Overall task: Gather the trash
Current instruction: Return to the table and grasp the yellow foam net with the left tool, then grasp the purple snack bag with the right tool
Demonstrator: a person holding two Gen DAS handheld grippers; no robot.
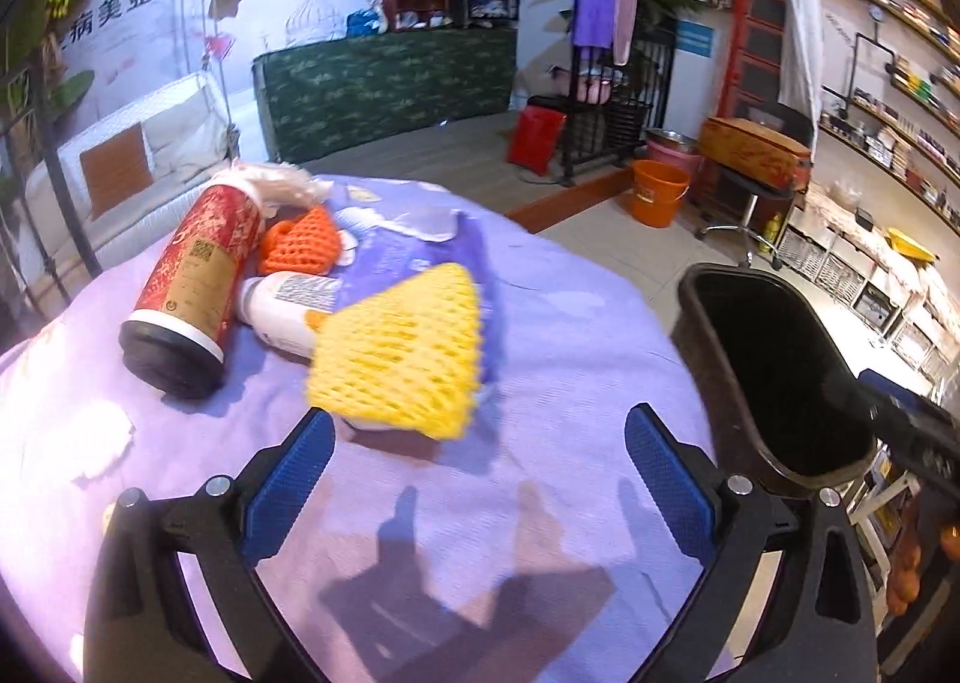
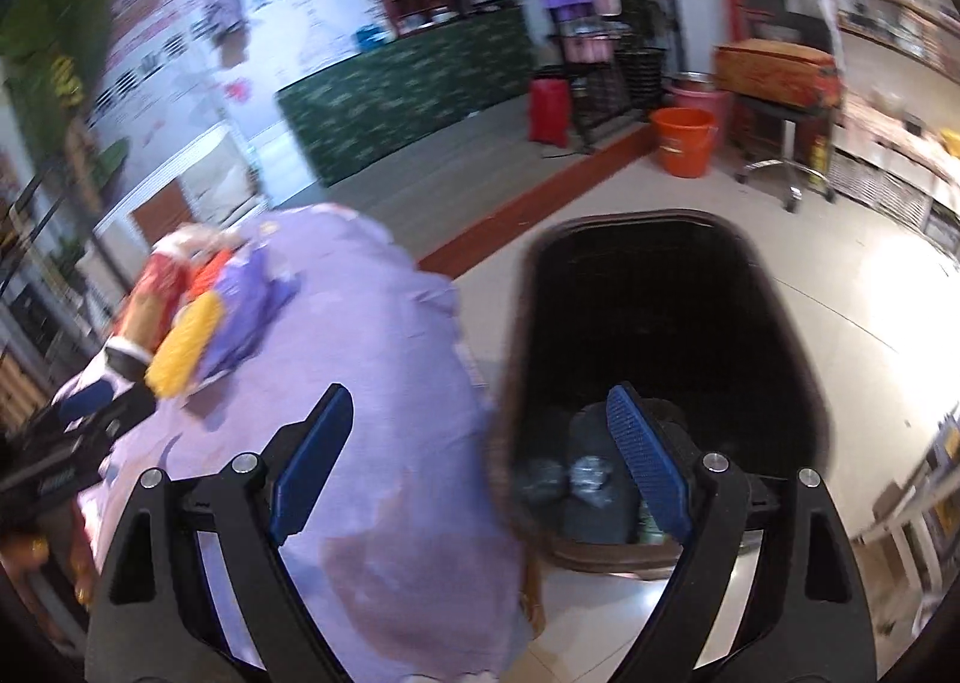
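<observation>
Gaping, both tongs (left point(image 1: 477, 446), right point(image 2: 480, 440)) empty; bin point(image 2: 660, 287) apparently holds trash.

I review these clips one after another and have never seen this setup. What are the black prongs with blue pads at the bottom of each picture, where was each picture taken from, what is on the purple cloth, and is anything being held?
The prongs are hand-held two-finger grippers, one in each of a person's hands, each with a fisheye camera looking along its fingers. One picture looks past the left gripper, the other past the right gripper. Both have jaws standing open with nothing between them.

On the purple tablecloth lie a red canister on its side, a white bottle, an orange foam net, a yellow foam net, purple packaging and crumpled white plastic. Beside the table on the floor stands a dark trash bin; the right view shows some items already in its bottom.
</observation>
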